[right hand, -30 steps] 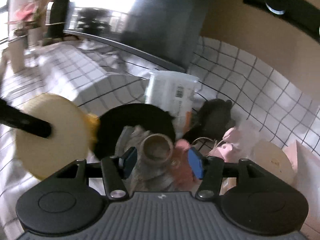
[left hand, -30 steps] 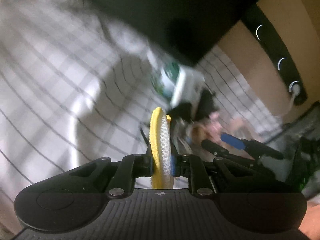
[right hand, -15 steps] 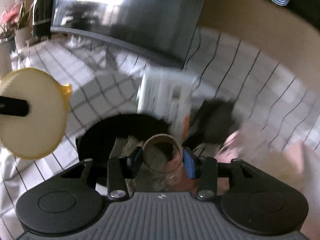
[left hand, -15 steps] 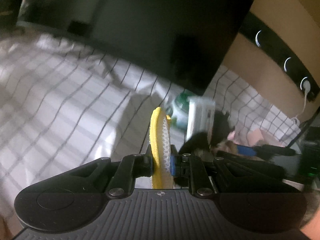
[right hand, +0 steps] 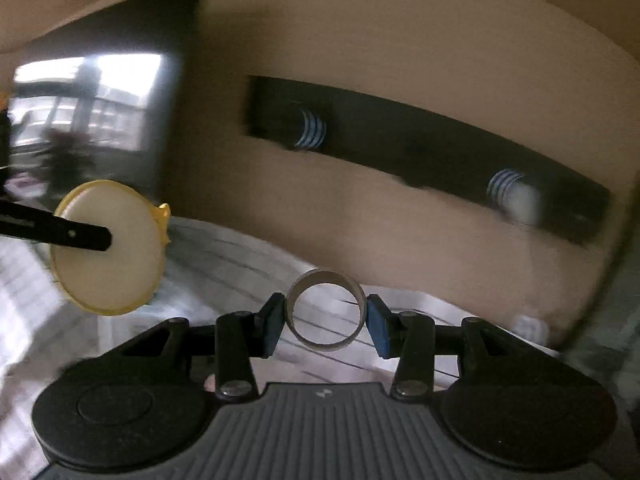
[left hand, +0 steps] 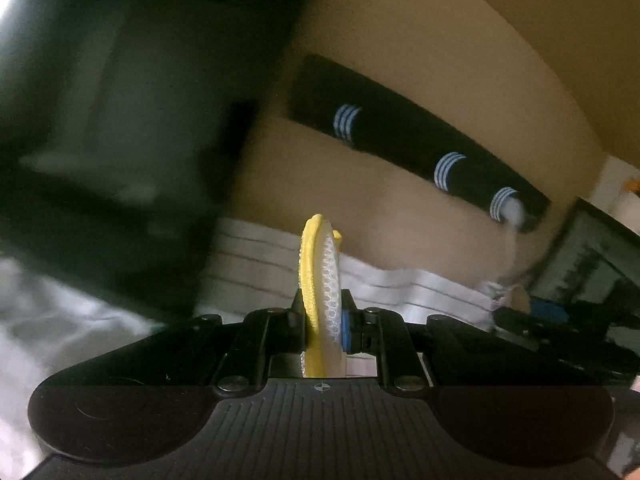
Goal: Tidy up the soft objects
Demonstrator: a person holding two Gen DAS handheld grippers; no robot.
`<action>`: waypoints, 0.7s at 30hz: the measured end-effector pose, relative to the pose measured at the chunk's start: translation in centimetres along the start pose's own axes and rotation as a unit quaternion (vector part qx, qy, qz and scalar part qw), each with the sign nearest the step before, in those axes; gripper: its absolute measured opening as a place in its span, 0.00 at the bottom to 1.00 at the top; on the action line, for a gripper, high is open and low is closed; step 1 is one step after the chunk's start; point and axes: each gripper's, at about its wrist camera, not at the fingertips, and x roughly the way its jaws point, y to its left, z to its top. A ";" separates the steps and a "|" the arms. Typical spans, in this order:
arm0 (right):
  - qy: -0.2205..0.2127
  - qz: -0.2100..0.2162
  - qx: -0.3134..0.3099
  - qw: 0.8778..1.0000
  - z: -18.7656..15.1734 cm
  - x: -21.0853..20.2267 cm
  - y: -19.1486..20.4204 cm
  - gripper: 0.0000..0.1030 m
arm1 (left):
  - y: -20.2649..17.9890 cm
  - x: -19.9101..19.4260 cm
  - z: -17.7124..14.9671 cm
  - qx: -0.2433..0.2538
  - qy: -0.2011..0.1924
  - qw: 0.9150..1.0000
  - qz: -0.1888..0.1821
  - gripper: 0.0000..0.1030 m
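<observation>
- Tan wall [right hand: 400, 40] fills most of both views, well beyond the jaws; heavy motion blur.
- Dark screen [left hand: 100, 120] sits up and to the left of the left jaws; in the right wrist view it shows at far left with a bright window reflection.
- Long black strip [right hand: 420, 148] on the wall runs above and right of the right jaws, with blurred blue-white ring marks on it.
- White grid-checked cloth [right hand: 224, 264] lies below and ahead of both sets of jaws, neither gripper touching it.
- Left gripper [left hand: 322, 318]: clenched on the yellow round pad [left hand: 320, 280], held edge-on and upright between the jaws, yellow rim toward the left jaw, white mesh face toward the right one, top edge well above the fingertips.
- Same pad seen from the right wrist view, far to the left of the right jaws: pale flat face, yellow rim, small yellow tab on its right edge, a black left finger [right hand: 60, 234] across its middle.
- Right gripper [right hand: 326, 322]: jaws just closed in further, now grasping the cardboard ring [right hand: 326, 312]. Ring sits between the blue pads, open end toward the camera, cloth visible through it, pads on its left and right sides.
</observation>
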 end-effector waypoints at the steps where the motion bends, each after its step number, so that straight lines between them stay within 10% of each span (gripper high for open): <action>1: 0.004 -0.016 0.007 1.000 -0.4 0.1 -1.4 0.42 | -1.3 1.3 0.0 0.006 0.009 1.000 -0.015 0.17; 15: 0.083 -0.100 0.059 0.990 -8.8 4.9 -11.3 0.42 | -14.4 19.4 -3.8 -0.031 0.176 0.963 -0.203 0.19; 21: 0.126 -0.063 0.099 0.985 -12.0 6.7 -11.6 0.51 | -15.6 24.9 -6.8 0.012 0.269 0.957 -0.106 0.20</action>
